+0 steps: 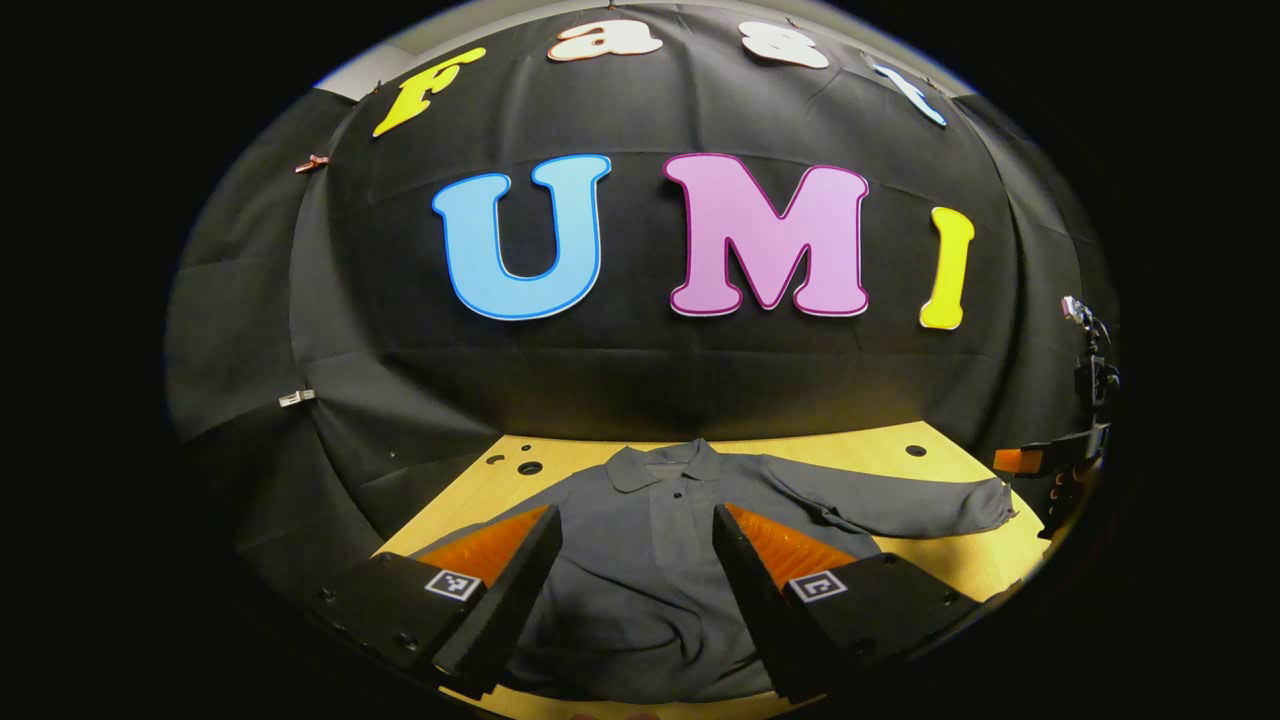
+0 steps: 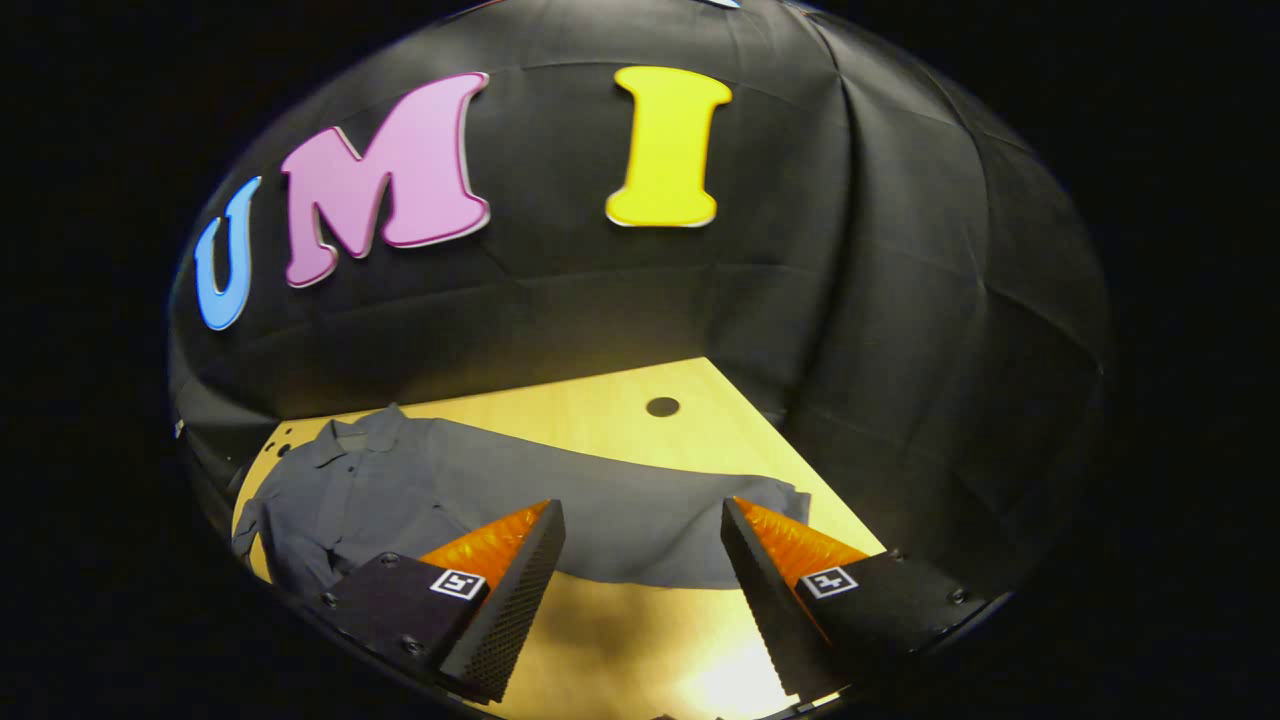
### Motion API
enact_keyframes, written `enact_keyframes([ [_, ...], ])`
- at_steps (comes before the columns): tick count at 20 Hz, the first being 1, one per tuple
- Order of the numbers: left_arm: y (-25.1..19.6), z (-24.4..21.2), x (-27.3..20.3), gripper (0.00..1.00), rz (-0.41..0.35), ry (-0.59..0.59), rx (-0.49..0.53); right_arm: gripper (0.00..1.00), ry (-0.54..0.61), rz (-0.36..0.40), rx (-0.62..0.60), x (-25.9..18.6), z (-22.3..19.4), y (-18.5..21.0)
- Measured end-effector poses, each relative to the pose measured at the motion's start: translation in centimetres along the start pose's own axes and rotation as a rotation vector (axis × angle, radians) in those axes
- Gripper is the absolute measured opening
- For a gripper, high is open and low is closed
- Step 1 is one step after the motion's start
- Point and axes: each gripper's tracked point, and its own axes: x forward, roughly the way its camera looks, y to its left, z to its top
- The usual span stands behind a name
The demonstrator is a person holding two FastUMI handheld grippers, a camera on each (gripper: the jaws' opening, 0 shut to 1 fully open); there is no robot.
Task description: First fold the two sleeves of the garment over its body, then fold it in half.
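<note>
A grey long-sleeved polo shirt (image 1: 660, 540) lies flat on the wooden table (image 1: 900, 445), collar toward the back wall. One sleeve (image 1: 900, 505) stretches out to the right in the left gripper view. My left gripper (image 1: 635, 575) hovers open above the shirt's body, fingers spread either side of the placket. In the right gripper view the same shirt (image 2: 340, 490) lies at the left, and its outstretched sleeve (image 2: 640, 520) runs across to the right. My right gripper (image 2: 640, 580) is open just in front of that sleeve, holding nothing.
The table (image 2: 620, 410) has a round hole (image 2: 662, 406) near its back right corner and small holes (image 1: 528, 467) at its back left. Black cloth walls close in behind and on both sides. The other gripper (image 1: 1065, 465) shows at the far right of the left gripper view.
</note>
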Motion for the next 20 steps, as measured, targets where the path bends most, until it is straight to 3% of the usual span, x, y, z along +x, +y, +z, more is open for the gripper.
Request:
enact_keyframes([
  [7, 0.3, -0.4, 1.0, 0.96, 0.010, 0.038, 0.027, 0.98, 0.151, -0.138, 0.104, 5.2, -4.8, -6.3],
  [20, 0.1, -1.8, 2.0, 0.98, 0.030, 0.103, 0.038, 0.99, 0.339, -0.286, 0.141, 11.6, -11.0, -11.9],
])
